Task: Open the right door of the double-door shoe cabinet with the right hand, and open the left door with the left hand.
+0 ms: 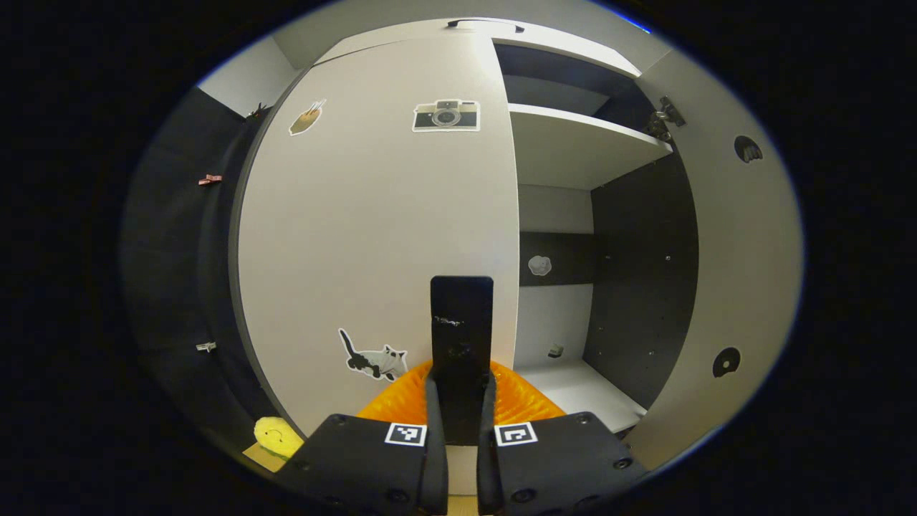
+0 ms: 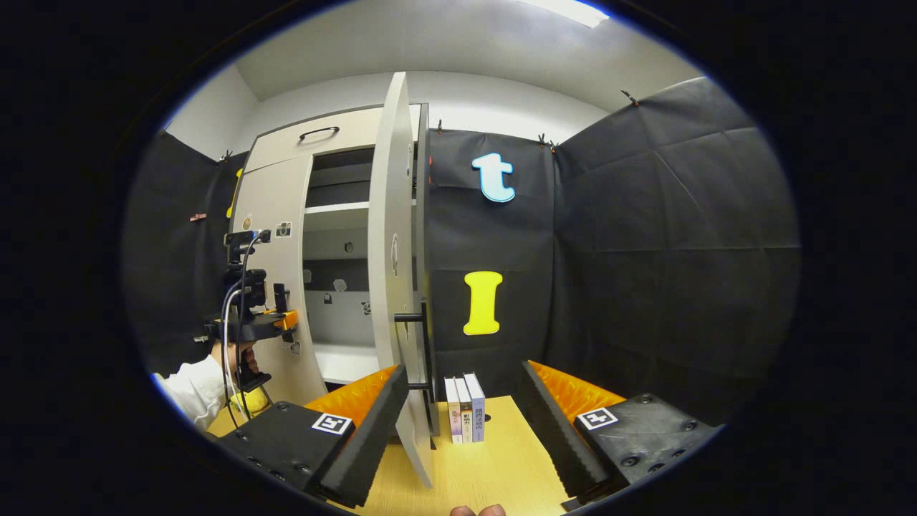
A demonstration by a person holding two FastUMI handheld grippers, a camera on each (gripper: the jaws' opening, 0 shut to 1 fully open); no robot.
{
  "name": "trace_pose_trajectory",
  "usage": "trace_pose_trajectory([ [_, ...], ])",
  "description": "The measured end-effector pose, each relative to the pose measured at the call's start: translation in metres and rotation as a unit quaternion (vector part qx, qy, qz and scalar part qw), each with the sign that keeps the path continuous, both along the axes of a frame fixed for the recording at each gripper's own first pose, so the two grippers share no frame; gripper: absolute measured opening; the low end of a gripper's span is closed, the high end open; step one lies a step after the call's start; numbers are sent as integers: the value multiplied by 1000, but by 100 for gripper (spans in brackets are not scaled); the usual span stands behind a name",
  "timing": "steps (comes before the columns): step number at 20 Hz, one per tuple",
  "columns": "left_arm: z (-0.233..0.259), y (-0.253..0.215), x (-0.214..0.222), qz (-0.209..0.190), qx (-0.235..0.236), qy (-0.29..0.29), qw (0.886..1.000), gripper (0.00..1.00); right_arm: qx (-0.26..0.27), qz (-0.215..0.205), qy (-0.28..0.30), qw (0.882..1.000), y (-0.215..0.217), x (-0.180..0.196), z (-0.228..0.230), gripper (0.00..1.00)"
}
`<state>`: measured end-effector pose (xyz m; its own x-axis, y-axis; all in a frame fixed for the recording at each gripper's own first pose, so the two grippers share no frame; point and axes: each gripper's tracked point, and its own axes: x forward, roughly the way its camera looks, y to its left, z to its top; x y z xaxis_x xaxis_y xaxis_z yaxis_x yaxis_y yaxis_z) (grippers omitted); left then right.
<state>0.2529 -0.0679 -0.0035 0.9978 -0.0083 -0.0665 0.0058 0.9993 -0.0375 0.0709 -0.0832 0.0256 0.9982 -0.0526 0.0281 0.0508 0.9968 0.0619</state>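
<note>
A: Where do the doors stand?

B: In the right gripper view the right door (image 2: 390, 287) is swung wide, edge-on to the camera, and the cabinet (image 2: 329, 136) shows its shelves behind it. The left door (image 1: 372, 229) is flat against the cabinet front, closed, as far as the left gripper view shows.

A: And the left claw?

B: The left claw (image 1: 462, 401) has its two fingers drawn close on the dark upright handle (image 1: 461, 322) at the left door's right edge. Both fingers (image 1: 434, 408) lie against the handle's sides, so it is gripped. In the right gripper view the same claw (image 2: 276, 319) is seen farther off at the door, held by a hand (image 2: 240, 355) in a white sleeve (image 2: 190, 390).

A: The right claw?

B: The right claw (image 2: 458, 408) is spread wide and holds nothing. The lower edge of the right door stands between its fingers, nearer the left one; I cannot tell whether that finger (image 2: 365, 430) touches it. The door's own handle (image 2: 410, 317) sticks out higher up.

A: What else is about?

B: Three books (image 2: 464, 407) stand upright on the desk (image 2: 494, 466), just beside the open door. On the left door there are stickers: a camera (image 1: 445, 115) up high and a cat (image 1: 372, 358) low down. Inside the open half, a shelf (image 1: 580, 143) crosses near the top, and a hinge (image 1: 663, 118) sits on the inner face of the right door.
</note>
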Motion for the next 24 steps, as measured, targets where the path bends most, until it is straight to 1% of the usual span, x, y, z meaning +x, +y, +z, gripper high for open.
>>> trace_pose_trajectory([
  [2, -1, 4, -18, -9, -3, -1, 1000, 20, 1, 3, -1, 1000, 8, 0, 1, 98],
  [5, -2, 15, -50, -22, -9, -1, 1000, 20, 4, 10, -3, 1000, 27, -9, 2, 98],
  [11, -2, 49, -111, -38, -19, 1, 999, 20, -1, 35, -11, 999, 78, -18, 3, 98],
  [15, -3, 70, -133, -42, -19, 4, 999, 19, 0, 56, -9, 998, 110, -21, 3, 98],
  [18, -3, 97, -156, -40, -23, 3, 999, 19, 0, 65, -11, 998, 128, -22, 3, 98],
  [20, -3, 108, -163, -42, -23, 3, 999, 19, 2, 70, -11, 998, 140, -28, 1, 98],
  [24, -3, 130, -173, -35, -21, 2, 999, 18, 4, 79, -9, 997, 155, -26, 3, 98],
])
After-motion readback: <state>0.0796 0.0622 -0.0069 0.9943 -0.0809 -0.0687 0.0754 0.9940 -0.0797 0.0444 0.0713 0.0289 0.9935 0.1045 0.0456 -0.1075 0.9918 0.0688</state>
